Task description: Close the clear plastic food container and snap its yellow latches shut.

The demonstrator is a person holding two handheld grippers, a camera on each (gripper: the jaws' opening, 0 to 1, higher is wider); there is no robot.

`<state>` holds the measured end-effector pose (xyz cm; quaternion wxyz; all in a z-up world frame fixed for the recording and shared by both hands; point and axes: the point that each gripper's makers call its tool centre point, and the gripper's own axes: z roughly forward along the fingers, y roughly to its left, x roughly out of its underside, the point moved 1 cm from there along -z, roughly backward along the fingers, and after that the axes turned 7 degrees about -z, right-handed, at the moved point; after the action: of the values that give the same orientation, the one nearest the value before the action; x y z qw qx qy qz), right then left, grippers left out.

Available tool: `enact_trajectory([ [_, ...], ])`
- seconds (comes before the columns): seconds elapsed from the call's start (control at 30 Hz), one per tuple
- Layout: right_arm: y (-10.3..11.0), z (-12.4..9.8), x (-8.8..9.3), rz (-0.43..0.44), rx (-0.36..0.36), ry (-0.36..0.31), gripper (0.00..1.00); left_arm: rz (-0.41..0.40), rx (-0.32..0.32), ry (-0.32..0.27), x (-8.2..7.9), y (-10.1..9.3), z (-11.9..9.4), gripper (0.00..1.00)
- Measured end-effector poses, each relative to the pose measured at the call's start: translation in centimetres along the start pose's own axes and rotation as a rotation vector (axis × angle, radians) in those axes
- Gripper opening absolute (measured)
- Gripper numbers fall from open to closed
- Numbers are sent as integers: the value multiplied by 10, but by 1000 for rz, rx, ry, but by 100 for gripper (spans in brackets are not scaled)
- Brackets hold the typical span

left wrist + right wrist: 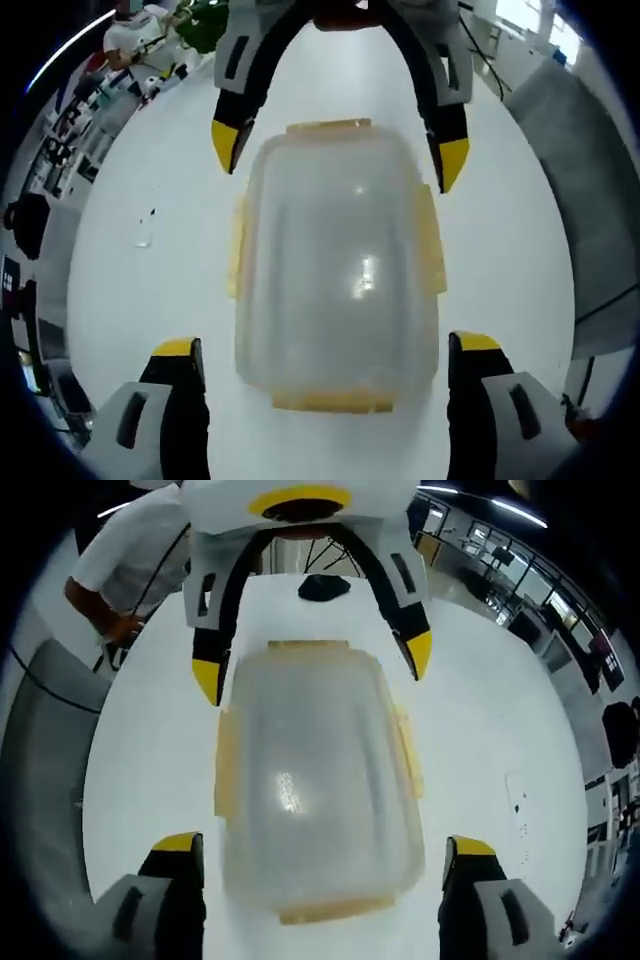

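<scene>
The clear plastic container (340,270) (315,780) lies on the white table (150,300) with its lid sitting on top. Yellow latches (430,240) (226,765) stick out along all its sides; I cannot tell whether they are snapped down. My left gripper (326,345) (313,663) stands open, its yellow-tipped jaws either side of one end of the container. My right gripper (323,844) (340,150) faces it from the opposite end, also open, jaws either side of that end. Neither gripper holds anything.
A person in a white shirt (130,550) stands beyond the table's far edge. A small black object (323,587) lies on the table behind the left gripper. A grey panel (590,200) borders the table. Cluttered shelves (80,110) line the room's side.
</scene>
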<state>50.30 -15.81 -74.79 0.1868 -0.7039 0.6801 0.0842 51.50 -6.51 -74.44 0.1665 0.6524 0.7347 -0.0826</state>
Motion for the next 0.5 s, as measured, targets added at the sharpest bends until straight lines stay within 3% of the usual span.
enact_trajectory([
  [0.17,-3,-10,-5,5,31,-11,99,31,-50,29,4,-1,-8,99],
  [0.5,17,-35,-5,29,59,-27,99,-4,-98,-6,-5,-17,-33,99],
])
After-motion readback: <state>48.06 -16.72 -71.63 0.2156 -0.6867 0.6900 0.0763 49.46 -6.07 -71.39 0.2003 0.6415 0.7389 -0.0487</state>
